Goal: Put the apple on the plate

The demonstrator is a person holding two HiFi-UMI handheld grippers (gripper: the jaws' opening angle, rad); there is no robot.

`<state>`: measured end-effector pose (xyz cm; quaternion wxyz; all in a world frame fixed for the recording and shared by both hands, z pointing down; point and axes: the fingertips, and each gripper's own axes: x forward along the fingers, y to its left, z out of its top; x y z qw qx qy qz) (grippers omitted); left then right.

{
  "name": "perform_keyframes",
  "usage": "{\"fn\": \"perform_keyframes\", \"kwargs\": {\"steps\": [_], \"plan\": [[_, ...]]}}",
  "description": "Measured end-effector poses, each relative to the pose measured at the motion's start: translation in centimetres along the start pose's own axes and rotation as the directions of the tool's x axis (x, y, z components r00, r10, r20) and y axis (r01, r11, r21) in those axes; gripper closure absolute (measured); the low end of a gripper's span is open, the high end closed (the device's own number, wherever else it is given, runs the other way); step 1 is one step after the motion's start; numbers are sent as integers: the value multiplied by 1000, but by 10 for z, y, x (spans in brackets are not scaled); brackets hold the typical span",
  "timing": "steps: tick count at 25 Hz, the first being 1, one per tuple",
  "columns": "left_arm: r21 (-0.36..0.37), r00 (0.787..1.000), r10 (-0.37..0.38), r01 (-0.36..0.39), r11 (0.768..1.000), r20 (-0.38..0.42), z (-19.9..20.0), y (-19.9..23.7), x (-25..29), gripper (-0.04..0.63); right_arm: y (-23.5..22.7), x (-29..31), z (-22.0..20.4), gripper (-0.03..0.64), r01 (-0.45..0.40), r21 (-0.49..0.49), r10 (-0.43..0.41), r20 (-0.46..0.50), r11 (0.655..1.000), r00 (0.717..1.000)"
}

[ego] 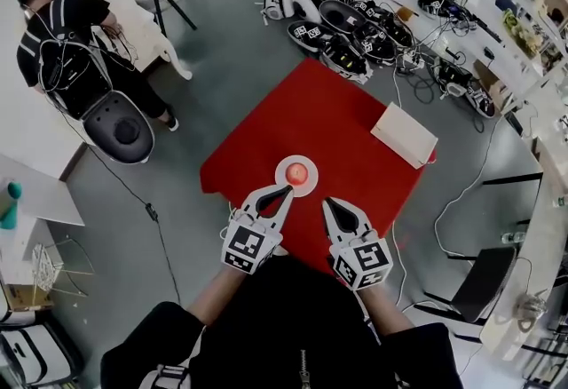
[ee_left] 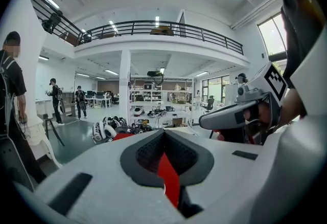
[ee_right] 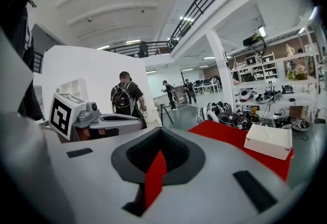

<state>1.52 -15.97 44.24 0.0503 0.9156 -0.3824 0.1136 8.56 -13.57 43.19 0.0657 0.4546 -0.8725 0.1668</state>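
Observation:
A red apple (ego: 297, 173) sits in the middle of a small white plate (ego: 280, 177) near the front edge of the red table (ego: 328, 107). My left gripper (ego: 282, 193) hangs just in front of the plate, its tip over the near rim, jaws shut and empty. My right gripper (ego: 329, 203) is beside it to the right, also shut with nothing in it. In the left gripper view the shut jaws (ee_left: 163, 141) point level across the hall, with the right gripper (ee_left: 240, 115) at the side. The right gripper view shows its shut jaws (ee_right: 161, 151) and the left gripper (ee_right: 97, 120).
A white box (ego: 404, 135) lies at the table's right corner (ee_right: 268, 141). Behind the table is a heap of black and white gear (ego: 346, 23) with cables. A person with a backpack (ego: 67, 41) stands at the left by a round grey seat (ego: 118, 130). A black chair (ego: 484, 281) is at the right.

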Motion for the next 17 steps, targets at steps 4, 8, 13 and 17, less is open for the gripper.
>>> {"fn": "perform_keyframes", "kwargs": {"steps": [4,8,13,17], "plan": [[4,1000,10,-10,1000,3,0,-4,-1,589,-2,-7,-2,606,1,2,-1,3,1000,1000],[22,1000,1,-1,1000,-18,0,-11,-2,589,-4,-10,-2,607,-5,5,5,15,1000,1000],[33,1000,8,-7,999,-15,3,-12,1,590,-8,-8,-3,607,-14,12,13,32,1000,999],[38,999,12,-11,999,-36,2,-17,5,589,-12,-9,0,607,-21,16,20,37,1000,999]]}}
